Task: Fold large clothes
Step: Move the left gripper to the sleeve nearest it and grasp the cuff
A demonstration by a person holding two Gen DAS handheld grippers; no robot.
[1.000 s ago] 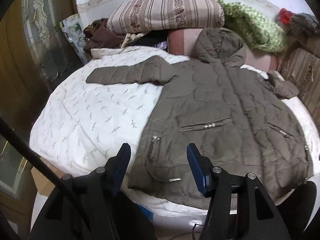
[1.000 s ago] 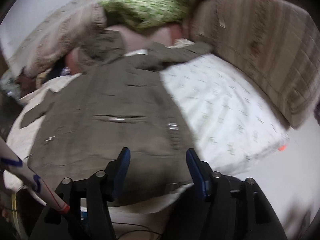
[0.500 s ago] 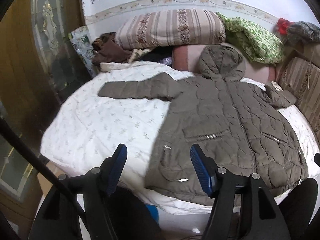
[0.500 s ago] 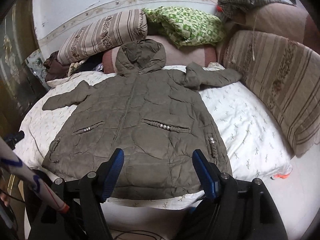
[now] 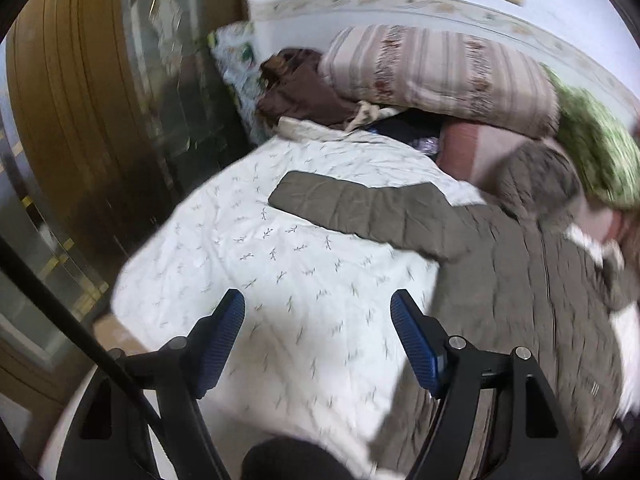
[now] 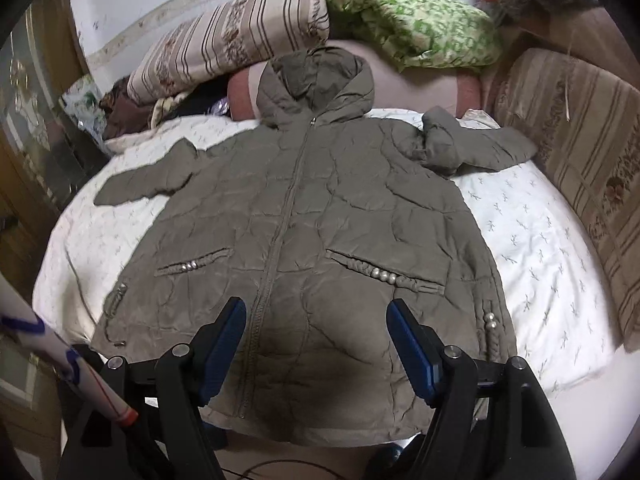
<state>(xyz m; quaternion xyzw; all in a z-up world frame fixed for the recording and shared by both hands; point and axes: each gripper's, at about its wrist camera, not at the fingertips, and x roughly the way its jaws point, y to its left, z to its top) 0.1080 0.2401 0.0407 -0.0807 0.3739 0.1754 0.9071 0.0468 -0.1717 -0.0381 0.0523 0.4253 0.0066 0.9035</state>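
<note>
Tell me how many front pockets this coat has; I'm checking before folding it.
4 show: two slanted chest pockets, two side pockets near the hem. Others may be hidden.

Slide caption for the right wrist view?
Open right gripper above hem of olive hooded jacket spread flat, zipped, on white bedspread.

Open quilt (image 5: 304, 280) left of coat (image 6: 304, 216), beneath and ahead of left gripper (image 5: 318, 336); bare strip right of coat too. Hemmed in at head by striped pillow (image 6: 228, 44) and green blanket (image 6: 404, 28), at right by cushion (image 6: 588, 152).
</note>
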